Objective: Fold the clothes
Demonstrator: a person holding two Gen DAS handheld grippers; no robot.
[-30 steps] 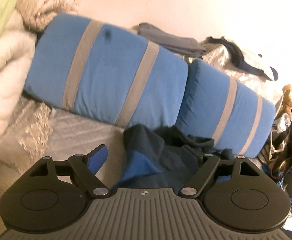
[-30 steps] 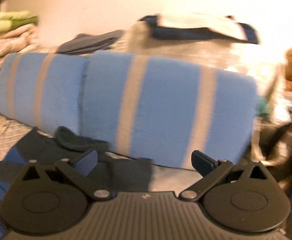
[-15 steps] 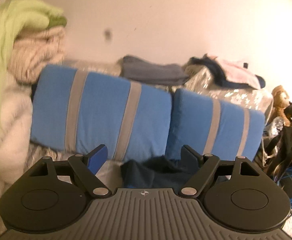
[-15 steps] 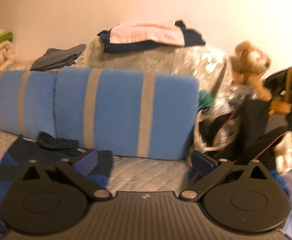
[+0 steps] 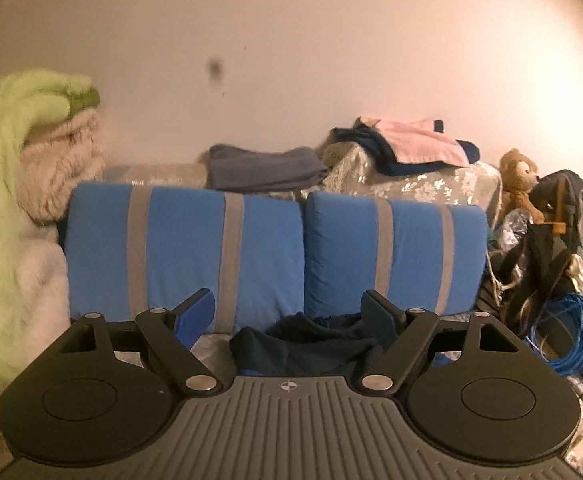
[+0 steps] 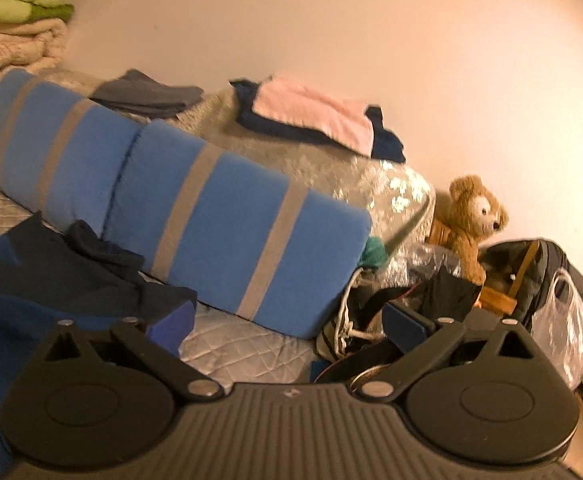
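The crumpled dark navy and blue fabric garment point(image 5: 307, 344) is lying loose on the quilted grey bed cover point(image 6: 247, 350), just ahead of and below the left hand-held gripper point(image 5: 289, 320), and off to the lower left of the right hand-held gripper point(image 6: 287, 326). Both hand-held grippers are standing wide open with nothing between their pads, hovering above the bed and gripping nothing. Beyond the garment, two blue cushions with grey stripes point(image 5: 187, 256) are leaning against a bedding roll carrying folded clothes. A brown teddy bear point(image 6: 467, 220) and a tangle of bags and blue cable point(image 5: 563, 332) are sitting further right. The likely trouble: the garment is bunched, so a pinch could be catching several layers at once, or only one edge, dragging it into a skewed fold. The right hand-held gripper is also pointing toward the clutter, where straps could be snagging it.
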